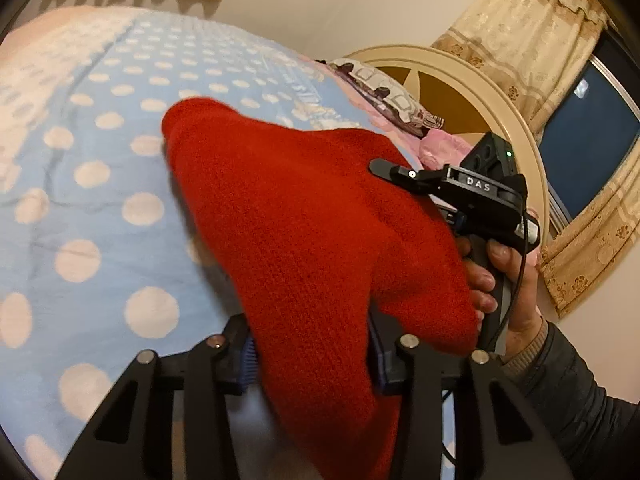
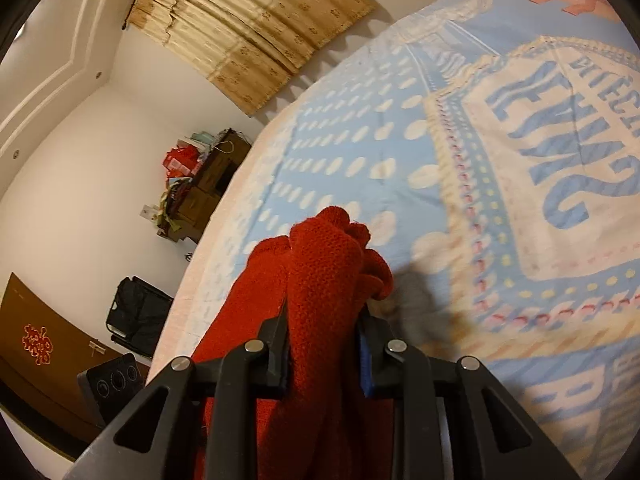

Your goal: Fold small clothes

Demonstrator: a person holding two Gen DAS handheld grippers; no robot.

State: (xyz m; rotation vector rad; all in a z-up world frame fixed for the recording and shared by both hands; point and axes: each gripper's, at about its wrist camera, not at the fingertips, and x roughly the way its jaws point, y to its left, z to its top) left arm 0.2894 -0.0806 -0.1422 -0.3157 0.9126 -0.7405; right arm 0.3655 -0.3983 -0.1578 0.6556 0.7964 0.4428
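Left wrist view: both tools pinch a red knit garment (image 1: 304,216) above the bed.
Left tool (image 1: 312,356) and right tool (image 2: 324,344) each clamp bunched knit over the dotted blue blanket (image 1: 80,152).

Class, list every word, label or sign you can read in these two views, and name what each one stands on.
"DAS": white letters on the right gripper's black body.
Large blue lettering on the blanket: upside down, not surely readable.
Red ornamental sign on the brown door: too small to read.
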